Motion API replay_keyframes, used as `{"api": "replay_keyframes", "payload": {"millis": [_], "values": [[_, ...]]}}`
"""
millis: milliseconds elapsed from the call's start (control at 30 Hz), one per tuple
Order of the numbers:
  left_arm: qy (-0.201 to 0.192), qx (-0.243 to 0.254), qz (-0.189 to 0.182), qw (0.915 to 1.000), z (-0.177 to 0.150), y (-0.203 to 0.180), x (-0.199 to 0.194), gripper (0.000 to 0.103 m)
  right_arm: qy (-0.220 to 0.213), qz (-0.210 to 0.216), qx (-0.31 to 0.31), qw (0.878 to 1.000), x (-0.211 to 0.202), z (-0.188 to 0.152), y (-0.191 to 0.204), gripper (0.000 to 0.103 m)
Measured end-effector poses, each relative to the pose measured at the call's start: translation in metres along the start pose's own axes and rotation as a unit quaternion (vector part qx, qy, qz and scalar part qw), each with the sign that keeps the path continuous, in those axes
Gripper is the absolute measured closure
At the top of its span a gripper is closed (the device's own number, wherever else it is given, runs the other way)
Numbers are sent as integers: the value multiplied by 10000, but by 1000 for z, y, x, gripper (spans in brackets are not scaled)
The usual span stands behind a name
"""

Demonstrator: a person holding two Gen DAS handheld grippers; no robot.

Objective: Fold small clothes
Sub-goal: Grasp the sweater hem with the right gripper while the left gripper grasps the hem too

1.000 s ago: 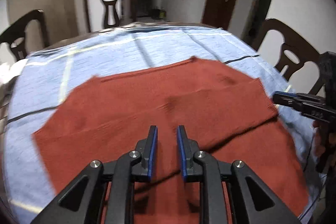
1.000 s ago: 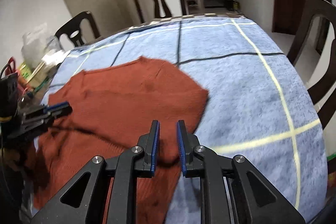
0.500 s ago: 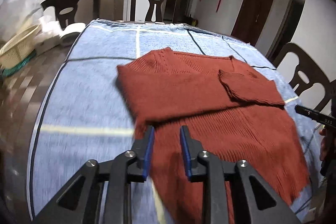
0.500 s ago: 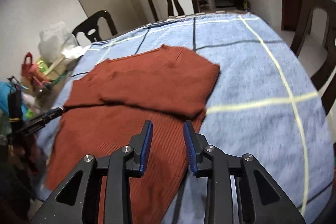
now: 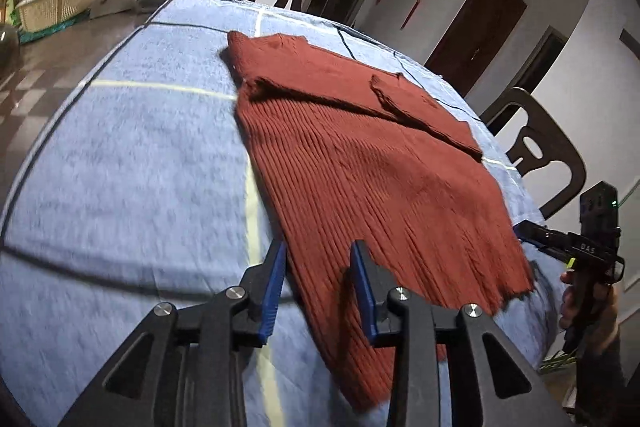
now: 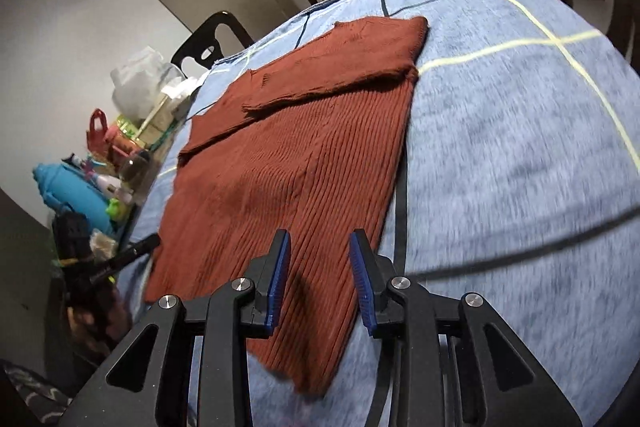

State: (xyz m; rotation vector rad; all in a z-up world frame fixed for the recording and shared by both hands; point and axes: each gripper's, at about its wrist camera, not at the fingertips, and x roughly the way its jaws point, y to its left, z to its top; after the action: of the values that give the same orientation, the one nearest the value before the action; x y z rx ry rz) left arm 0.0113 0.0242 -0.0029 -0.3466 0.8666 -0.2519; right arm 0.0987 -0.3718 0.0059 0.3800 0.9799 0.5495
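In the left wrist view, the left hand-held gripper (image 5: 318, 283) points forward and down over the near edge of the desk (image 5: 120, 167), which is covered by a blue cloth with pale and dark lines. Its blue pads stand apart and the jaws are opening; nothing is pinched between them. The red-brown ribbed sweater (image 5: 372, 163) lies flat on the cloth, running from the far edge toward the near edge. Its left hem corner passes under the gap between the pads. Both sleeves are folded across the chest at the far end. At the right edge of the desk the right hand-held gripper (image 5: 528, 233) is seen from the side, held in a hand (image 5: 592, 303) and pointing at the sweater's right hem corner. Dark chairs (image 5: 532, 147) stand around the desk, and a pale basket (image 5: 52, 7) sits on the bare far left part.

In the right wrist view, the right hand-held gripper (image 6: 318, 277) also tilts forward and down, with the jaws parted wide and empty. The sweater (image 6: 296, 155) spreads from the near edge away toward the far edge, and its right hem corner lies beneath and between the pads; whether they touch the knit cannot be told. At the left edge of the desk (image 6: 520, 167) the left hand-held gripper (image 6: 140, 247) reaches in low toward the hem, held by a hand (image 6: 96, 315). Bags, bottles and a blue bundle (image 6: 68, 191) crowd the far left side.
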Motion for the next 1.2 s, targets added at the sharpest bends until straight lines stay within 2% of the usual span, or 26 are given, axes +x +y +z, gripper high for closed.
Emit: {"api": "replay_keyframes", "payload": {"millis": [233,433,567,633,800,933,1067,1200], "values": [[43,-533,-524,9972,-17,0,-7,65,87,528,503,9973,-4,-25,-5,71],[150,-486,-763,9958,-19,-10,-3,65,200,769,582,9951,-8,-31,-6,71],[90,-601,-830,9947,-14,-6,3,65,-66,299,520,9982,-13,-25,-17,70],[51,-607,-855,9945,-11,-6,6,65,-111,406,678,9968,-10,-20,-24,71],[33,-594,-889,9943,-6,-10,12,65,-126,473,491,9976,5,-7,-17,70],[-14,-518,-861,9949,-8,-12,12,65,-244,473,623,9966,8,1,-24,70],[-24,-517,-874,9948,-11,-12,10,65,-123,610,655,9959,11,-2,-19,70],[-3,-509,-900,9946,-14,-11,8,65,322,941,540,9936,13,-19,-4,70]]}}
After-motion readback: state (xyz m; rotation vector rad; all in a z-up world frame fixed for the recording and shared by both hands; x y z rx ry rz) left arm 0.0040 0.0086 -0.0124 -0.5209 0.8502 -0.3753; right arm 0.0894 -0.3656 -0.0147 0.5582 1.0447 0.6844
